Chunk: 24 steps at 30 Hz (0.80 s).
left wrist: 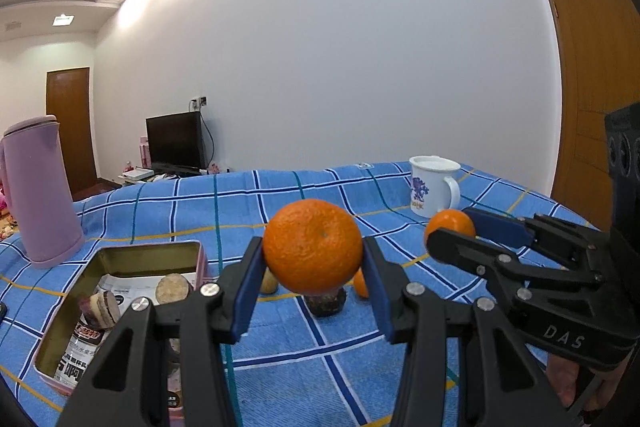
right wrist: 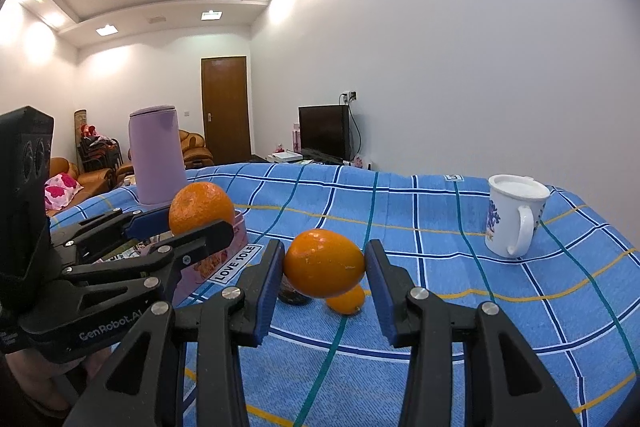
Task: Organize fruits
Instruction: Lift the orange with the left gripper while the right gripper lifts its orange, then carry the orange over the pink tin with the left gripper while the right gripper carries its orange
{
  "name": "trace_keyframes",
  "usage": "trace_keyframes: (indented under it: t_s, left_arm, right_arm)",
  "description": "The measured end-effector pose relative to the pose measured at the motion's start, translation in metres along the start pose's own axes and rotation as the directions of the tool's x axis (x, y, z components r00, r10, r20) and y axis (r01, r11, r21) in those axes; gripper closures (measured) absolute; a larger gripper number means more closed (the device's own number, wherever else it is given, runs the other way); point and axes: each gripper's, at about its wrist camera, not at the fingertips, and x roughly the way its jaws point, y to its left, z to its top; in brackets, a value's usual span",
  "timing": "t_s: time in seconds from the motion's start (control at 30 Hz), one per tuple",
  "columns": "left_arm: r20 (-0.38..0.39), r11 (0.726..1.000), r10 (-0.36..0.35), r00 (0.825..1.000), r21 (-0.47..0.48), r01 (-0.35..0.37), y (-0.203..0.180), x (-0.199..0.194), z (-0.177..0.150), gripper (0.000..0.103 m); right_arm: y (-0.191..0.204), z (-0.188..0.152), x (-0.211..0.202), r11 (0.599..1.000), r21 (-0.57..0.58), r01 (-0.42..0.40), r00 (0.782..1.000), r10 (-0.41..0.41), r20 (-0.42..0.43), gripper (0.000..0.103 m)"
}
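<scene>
Carrying one orange each, the left hand-held gripper (left wrist: 313,267) is clamping the big orange (left wrist: 313,247) and the right hand-held gripper (right wrist: 325,269) is clamping the smaller orange (right wrist: 324,263); I judge the next move is lowering them gently into the tin box (left wrist: 120,255).

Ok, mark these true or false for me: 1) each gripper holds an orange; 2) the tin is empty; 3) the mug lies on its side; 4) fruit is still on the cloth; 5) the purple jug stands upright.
1) True: the left gripper is shut on one orange, and the right gripper on another orange.
2) False: the tin holds packets and round pieces.
3) False: the mug stands upright on the cloth.
4) True: a small orange fruit and a dark one lie there.
5) True: the jug stands upright beside the tin.
</scene>
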Motion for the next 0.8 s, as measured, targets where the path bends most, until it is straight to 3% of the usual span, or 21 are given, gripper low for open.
trace_keyframes:
  t_s: [0.8]
  left_arm:
    - [-0.025,1.000,0.006,1.000,-0.008,-0.006,0.0047,0.0026,0.0014,0.053]
  right_arm:
    - [0.0032,0.0021,-0.0012,1.000,-0.002,-0.011,1.000,0.011,0.003,0.059]
